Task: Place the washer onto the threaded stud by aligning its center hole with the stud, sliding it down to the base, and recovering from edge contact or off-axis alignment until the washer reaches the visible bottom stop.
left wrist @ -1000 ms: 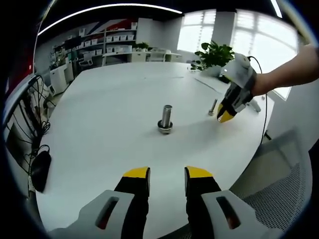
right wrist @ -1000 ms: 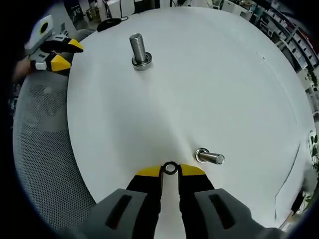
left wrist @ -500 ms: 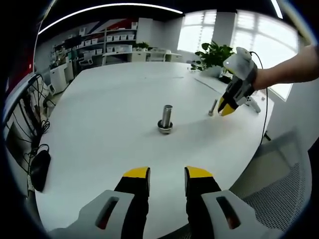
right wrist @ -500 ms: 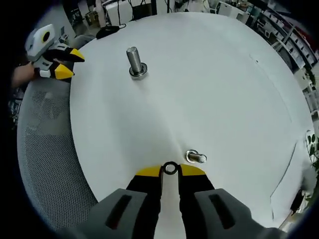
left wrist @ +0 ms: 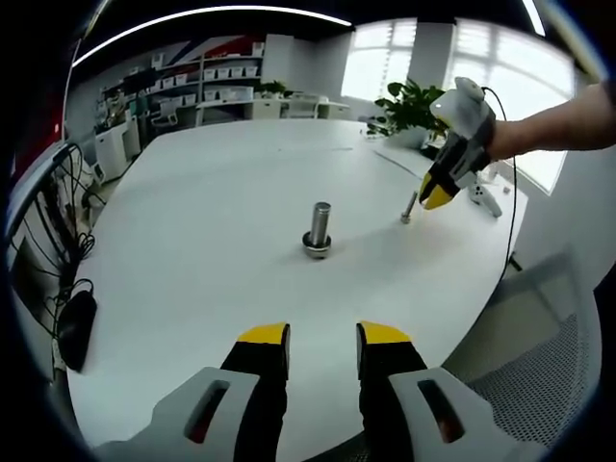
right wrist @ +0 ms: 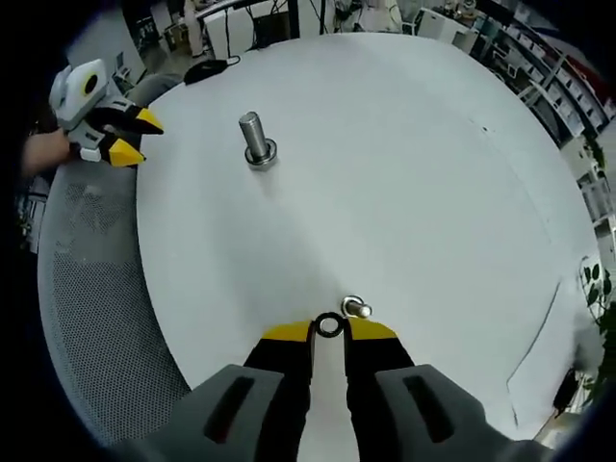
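The threaded stud [left wrist: 319,226] stands upright in the middle of the round white table [left wrist: 192,221], with a metal ring around its base. My left gripper [left wrist: 323,337] is open near the table's front edge, with nothing between its jaws. My right gripper [left wrist: 438,195] hangs above the table to the right of the stud, held by a hand. In the right gripper view, my right gripper [right wrist: 329,327] is shut on a small dark washer [right wrist: 329,325], and the stud [right wrist: 255,138] stands far ahead to the left. The left gripper [right wrist: 130,137] is beyond the table edge at the left.
A smaller bolt [right wrist: 357,308] rests on the table just past the washer, also seen as the smaller bolt [left wrist: 410,206]. A grey mesh chair [right wrist: 96,318] stands by the table edge. A black mouse [left wrist: 77,329] and cables lie at the left. A plant [left wrist: 414,101] stands behind.
My right gripper has risen from the table with the washer in it, so the smaller bolt and the stud look smaller in its view. The left gripper has stayed still.
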